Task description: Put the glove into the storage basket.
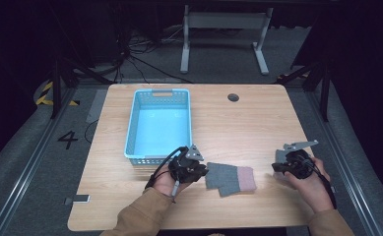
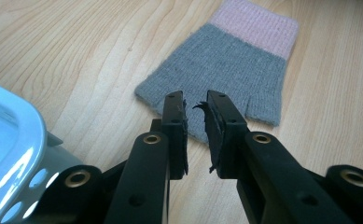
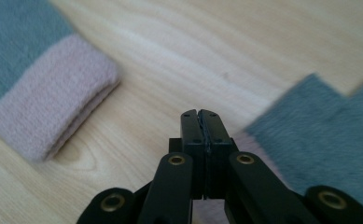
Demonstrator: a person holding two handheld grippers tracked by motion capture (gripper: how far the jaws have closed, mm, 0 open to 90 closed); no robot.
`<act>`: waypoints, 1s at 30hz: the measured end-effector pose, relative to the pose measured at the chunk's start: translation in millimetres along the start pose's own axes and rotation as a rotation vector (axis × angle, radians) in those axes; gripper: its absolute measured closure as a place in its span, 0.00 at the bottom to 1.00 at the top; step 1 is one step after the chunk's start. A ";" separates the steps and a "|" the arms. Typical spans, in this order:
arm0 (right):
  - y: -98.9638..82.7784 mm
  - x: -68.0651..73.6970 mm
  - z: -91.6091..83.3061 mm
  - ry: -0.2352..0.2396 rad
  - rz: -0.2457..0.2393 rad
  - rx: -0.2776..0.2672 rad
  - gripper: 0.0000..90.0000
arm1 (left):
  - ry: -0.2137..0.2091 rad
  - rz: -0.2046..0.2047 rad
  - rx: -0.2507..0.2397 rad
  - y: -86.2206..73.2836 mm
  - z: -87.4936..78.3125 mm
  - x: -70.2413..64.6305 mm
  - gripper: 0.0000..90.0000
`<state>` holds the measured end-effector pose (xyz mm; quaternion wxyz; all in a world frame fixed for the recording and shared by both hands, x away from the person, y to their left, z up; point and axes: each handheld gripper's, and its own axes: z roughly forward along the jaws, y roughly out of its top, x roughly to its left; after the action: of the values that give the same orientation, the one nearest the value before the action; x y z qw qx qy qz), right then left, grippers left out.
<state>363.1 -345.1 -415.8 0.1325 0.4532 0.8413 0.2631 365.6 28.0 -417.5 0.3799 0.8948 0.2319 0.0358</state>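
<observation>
Resting on the wooden table (image 1: 258,123) in the high view, a grey glove with a pink cuff (image 1: 231,179) lies flat near the front edge, just right of the left gripper (image 1: 199,172); the right gripper (image 1: 277,167) hovers well to its right over a second grey glove (image 1: 279,156), and a blue basket (image 1: 159,123) sits farther back on the left. Left gripper view: the jaws stand slightly apart (a narrow gap), gripping nothing, their tips over the glove's grey edge (image 2: 226,70). Right gripper view: the jaws are pressed together, holding nothing, between the pink cuff (image 3: 53,98) at left and the second glove (image 3: 324,135) at right.
</observation>
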 end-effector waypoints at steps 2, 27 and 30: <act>-0.3 -6.3 -8.4 -0.022 0.027 -0.029 1.00 | 0.001 -0.002 0.001 -0.2 -0.2 0.0 0.87; -40.1 -72.0 -28.7 -0.267 0.285 -0.065 1.00 | 0.013 -0.019 -0.005 -5.0 -3.9 1.0 0.86; -43.6 -75.5 -23.9 -0.289 0.300 -0.031 1.00 | 0.014 -0.023 -0.008 -5.1 -3.7 0.7 0.86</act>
<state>363.7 -435.3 -421.8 0.2182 0.6044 0.7324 0.2250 363.4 33.8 -418.5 0.3824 0.8902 0.2445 0.0386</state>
